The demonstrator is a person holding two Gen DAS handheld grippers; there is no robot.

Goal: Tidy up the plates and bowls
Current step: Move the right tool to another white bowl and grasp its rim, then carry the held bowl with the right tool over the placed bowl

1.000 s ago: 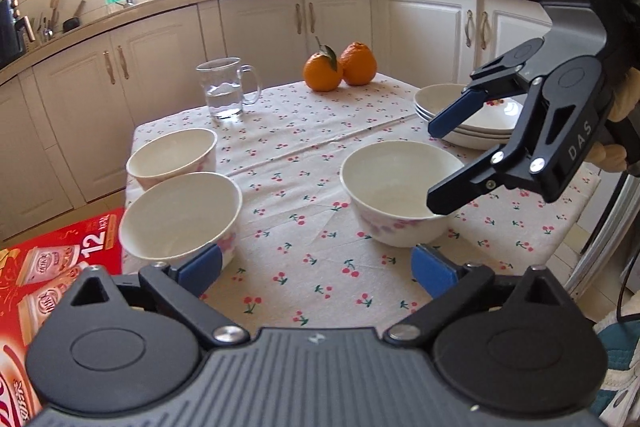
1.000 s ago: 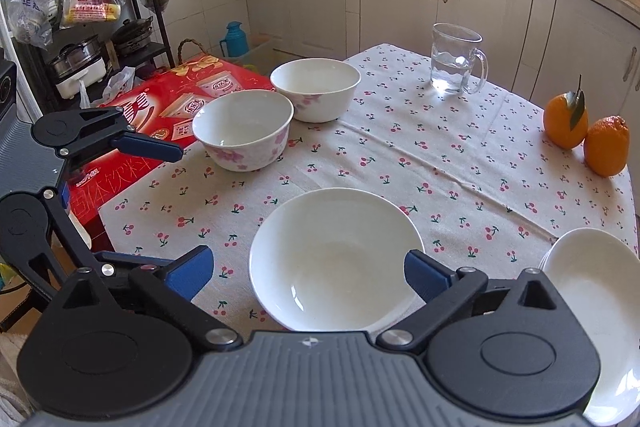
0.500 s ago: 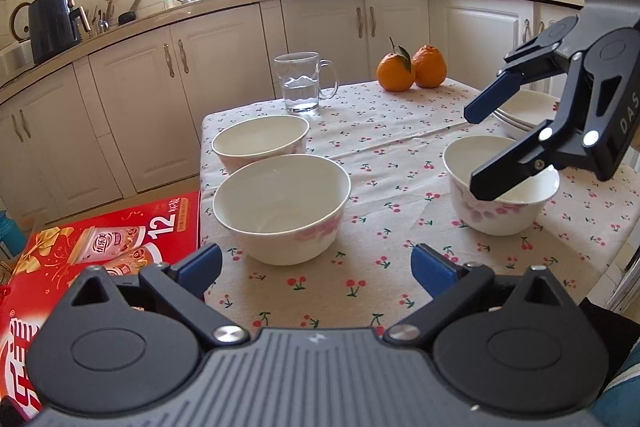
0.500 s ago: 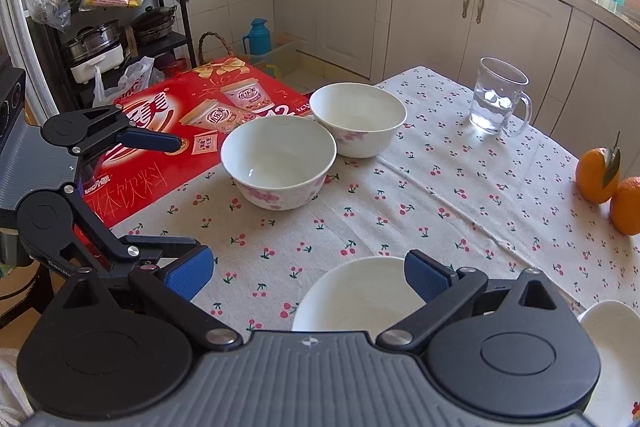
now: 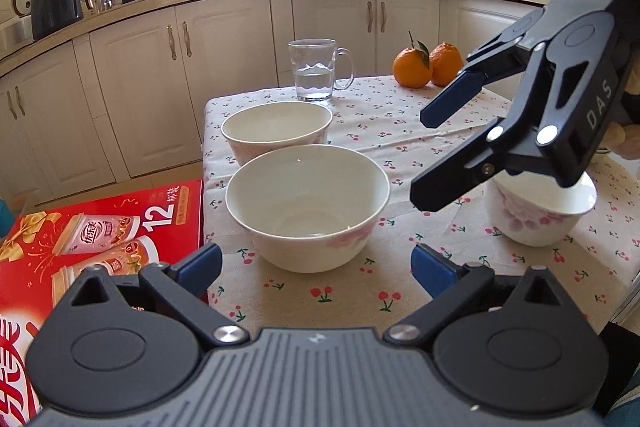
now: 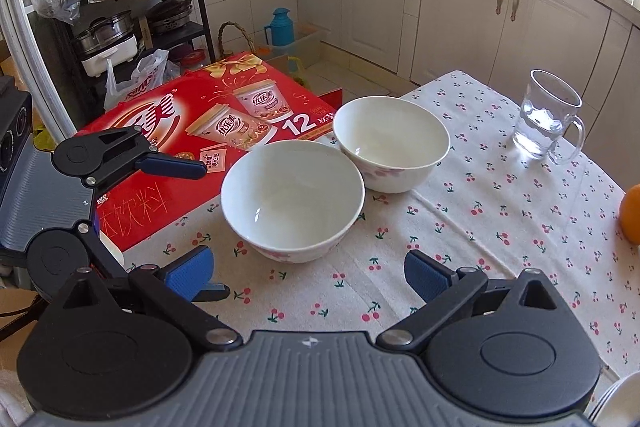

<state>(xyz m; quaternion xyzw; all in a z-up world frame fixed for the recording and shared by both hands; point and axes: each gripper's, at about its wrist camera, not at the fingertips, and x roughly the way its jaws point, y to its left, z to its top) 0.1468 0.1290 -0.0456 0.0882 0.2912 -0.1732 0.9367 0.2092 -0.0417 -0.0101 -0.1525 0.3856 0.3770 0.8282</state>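
Since a second ago both grippers have swung away from the plates toward the pair of bowls at the cloth's edge, and the lone third bowl has slid out of the right wrist view.

The left gripper (image 5: 316,263) is held level just short of the nearest white ceramic bowl with a pink flower print (image 5: 307,205), its blue-padded fingers (image 5: 199,267) spread wide and empty, the bowl centred in the gap but untouched. The right gripper (image 6: 308,273) faces the same bowl (image 6: 292,201) from the other side, fingers likewise wide apart with nothing between them; in the left wrist view it (image 5: 432,155) hangs tilted downward over the cherry-print tabletop (image 5: 400,143), a person's hand (image 5: 628,135) behind its body.

The near bowl stands upright and empty near the tabletop's edge. A second matching bowl (image 5: 277,129) sits just behind it, rims close or touching. A third floral bowl (image 5: 536,219) stands well apart, below the right gripper's body.

Farther back are a clear glass mug holding water (image 5: 318,71) and two oranges (image 5: 426,65) touching each other. Beside the tabletop lies a red drinks carton (image 6: 192,143).
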